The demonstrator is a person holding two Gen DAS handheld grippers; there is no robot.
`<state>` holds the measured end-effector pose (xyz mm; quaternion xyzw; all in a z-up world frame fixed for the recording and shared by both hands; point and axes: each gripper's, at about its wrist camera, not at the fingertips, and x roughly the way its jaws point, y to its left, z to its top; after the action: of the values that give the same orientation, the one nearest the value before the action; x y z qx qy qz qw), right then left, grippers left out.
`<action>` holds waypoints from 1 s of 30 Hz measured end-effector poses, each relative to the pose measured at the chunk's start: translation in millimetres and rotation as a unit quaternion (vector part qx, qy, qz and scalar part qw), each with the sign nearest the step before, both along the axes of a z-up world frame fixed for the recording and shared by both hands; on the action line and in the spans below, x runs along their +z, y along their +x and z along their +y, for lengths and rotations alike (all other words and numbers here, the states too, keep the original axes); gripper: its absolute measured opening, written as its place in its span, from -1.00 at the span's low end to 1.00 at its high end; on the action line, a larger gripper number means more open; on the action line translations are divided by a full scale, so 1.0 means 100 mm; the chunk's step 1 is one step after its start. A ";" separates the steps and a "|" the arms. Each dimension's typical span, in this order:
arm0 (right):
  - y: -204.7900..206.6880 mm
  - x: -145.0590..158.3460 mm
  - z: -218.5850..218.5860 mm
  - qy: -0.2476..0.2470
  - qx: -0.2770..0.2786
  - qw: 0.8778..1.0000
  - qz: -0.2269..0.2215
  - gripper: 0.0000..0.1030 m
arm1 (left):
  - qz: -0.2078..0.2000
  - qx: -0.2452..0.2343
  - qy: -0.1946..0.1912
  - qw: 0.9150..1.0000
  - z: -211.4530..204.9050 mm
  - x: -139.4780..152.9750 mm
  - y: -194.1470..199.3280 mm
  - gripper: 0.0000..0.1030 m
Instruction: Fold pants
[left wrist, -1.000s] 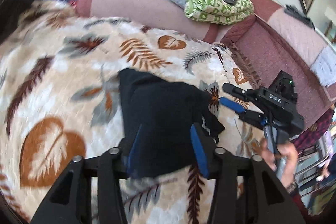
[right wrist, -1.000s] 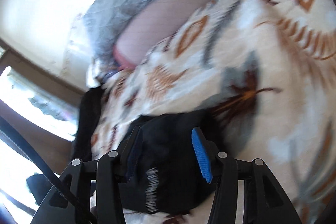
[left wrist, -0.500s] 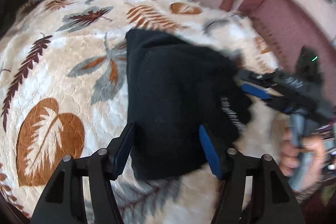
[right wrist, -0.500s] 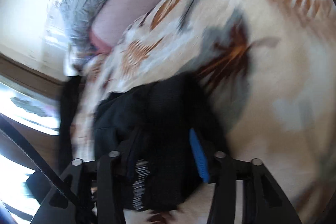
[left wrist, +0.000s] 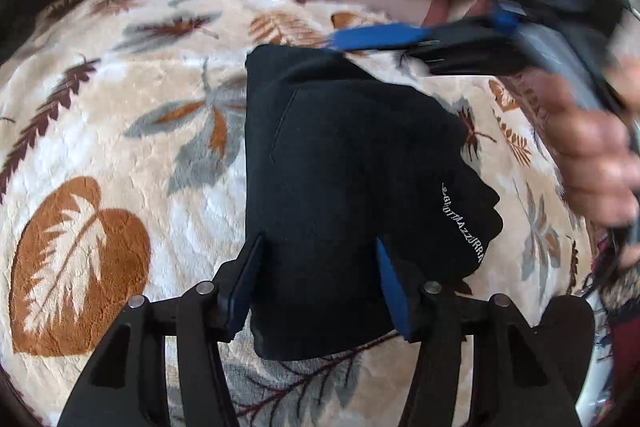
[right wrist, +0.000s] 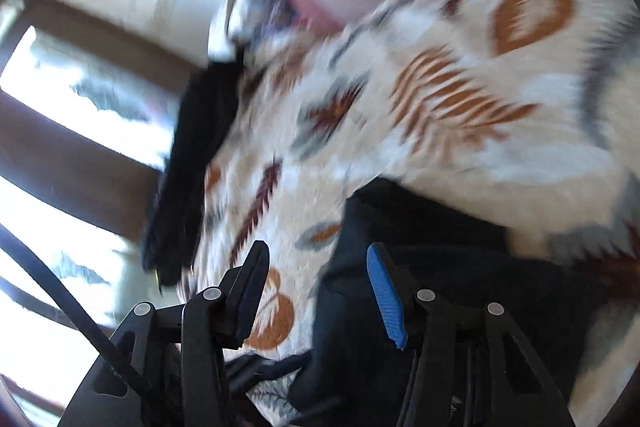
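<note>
Change: right gripper (left wrist: 400,39) has swung up across the far edge, off the pants (left wrist: 344,195) | Location: folded bundle flat on leaf blanket (left wrist: 120,155) | Claws: both released, left gripper (left wrist: 316,291) straddling near edge | Step: fold apparently complete | Next: smooth or withdraw.

Daylight is blowing out the window (right wrist: 60,99) left of the right gripper (right wrist: 318,291), while motion blur is smearing that fisheye-bent view.
</note>
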<state>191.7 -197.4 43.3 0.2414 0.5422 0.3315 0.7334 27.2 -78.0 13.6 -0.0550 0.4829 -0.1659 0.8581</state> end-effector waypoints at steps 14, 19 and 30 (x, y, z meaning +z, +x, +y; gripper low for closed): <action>0.79 -0.42 0.17 -0.149 -0.083 0.985 0.012 -0.14 | 0.023 0.000 -0.066 0.998 0.23 -0.07 0.02 0.27; 0.18 -0.06 -0.60 -0.029 -0.153 0.988 -0.021 0.13 | 0.008 -0.016 -0.088 0.996 0.36 0.27 -0.09 0.26; -1.36 -0.27 -1.39 0.030 -0.250 0.967 -0.031 0.25 | 0.003 -0.026 -0.008 1.000 0.06 0.27 0.21 0.30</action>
<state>55.3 -336.1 15.8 0.3805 0.4311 0.1605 0.8022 47.7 -72.5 41.0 -0.0495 0.4858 -0.1915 0.8514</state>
